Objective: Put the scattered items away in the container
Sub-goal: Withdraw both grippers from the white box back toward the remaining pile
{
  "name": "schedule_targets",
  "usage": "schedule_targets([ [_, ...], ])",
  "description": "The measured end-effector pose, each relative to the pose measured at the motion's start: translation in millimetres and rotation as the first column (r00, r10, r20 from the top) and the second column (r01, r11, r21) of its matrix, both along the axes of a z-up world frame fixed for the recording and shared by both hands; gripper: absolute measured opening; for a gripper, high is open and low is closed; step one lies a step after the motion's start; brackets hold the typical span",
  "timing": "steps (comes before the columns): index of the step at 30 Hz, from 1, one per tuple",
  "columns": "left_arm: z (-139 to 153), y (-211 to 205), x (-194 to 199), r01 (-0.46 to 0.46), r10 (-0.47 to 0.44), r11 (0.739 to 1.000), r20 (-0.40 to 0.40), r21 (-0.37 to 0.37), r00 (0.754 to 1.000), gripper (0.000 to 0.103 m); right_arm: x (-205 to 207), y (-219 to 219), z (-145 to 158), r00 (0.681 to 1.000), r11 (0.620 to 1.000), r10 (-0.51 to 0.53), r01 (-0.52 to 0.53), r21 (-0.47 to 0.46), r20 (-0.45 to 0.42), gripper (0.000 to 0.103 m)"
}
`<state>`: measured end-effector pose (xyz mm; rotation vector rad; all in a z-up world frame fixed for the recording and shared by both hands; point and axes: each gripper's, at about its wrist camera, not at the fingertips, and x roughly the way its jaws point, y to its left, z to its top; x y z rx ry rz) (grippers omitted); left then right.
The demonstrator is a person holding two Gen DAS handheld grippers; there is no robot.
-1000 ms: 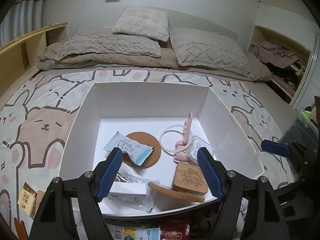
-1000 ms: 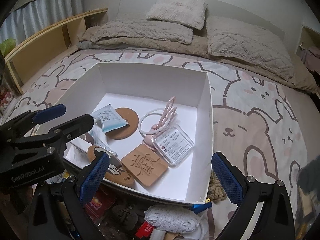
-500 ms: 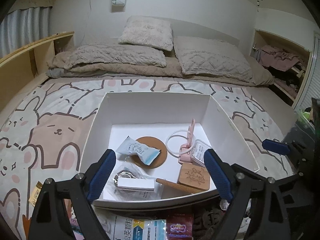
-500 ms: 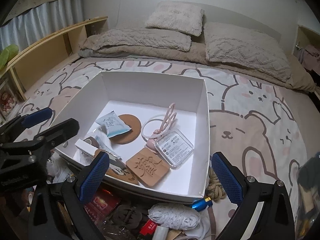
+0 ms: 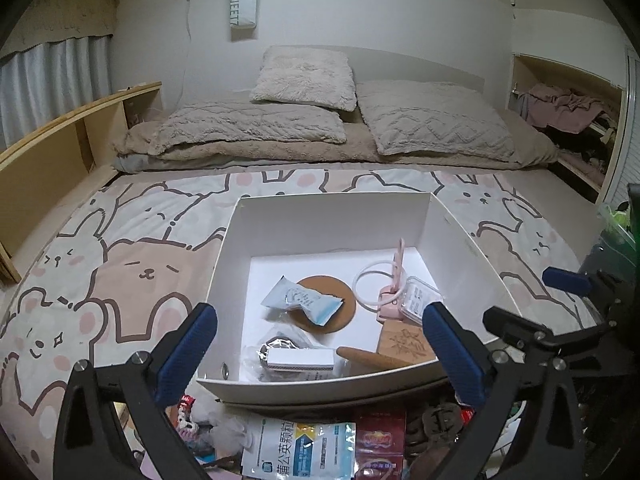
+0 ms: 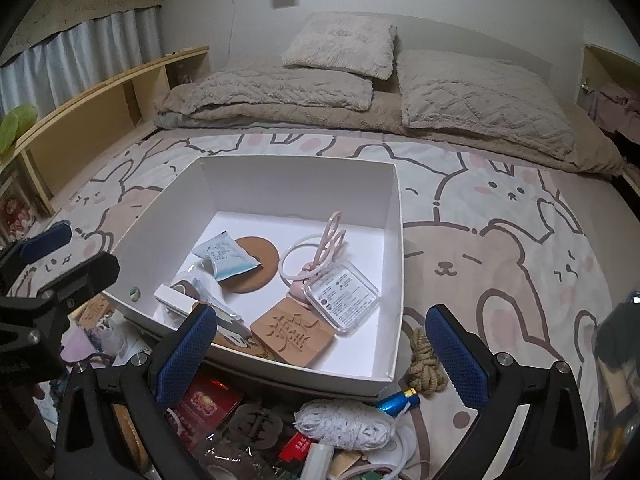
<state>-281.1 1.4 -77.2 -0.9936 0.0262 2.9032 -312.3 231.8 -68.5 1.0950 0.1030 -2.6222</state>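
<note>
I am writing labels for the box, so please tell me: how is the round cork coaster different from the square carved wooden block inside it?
The round cork coaster is thin and plain, partly covered by a blue-white packet; the carved wooden block is square, thicker, paler, with a cut character, nothing on it. Both lie flat in the white box.

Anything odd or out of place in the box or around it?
Nothing damaged or spilled. In the white box the pale blue packet lies half over the cork coaster. Loose items remain outside its near wall, including a rope knot and white yarn.
</note>
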Motion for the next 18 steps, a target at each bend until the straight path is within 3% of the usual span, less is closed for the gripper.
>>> schedule_targets([
  [18, 9, -2, 22, -0.004, 0.004, 1.0, -0.024, -0.001, 1.0, 0.103, 26, 11, 25, 0.997, 1.0, 0.004, -0.006, -0.015, -0.076, 0.103],
])
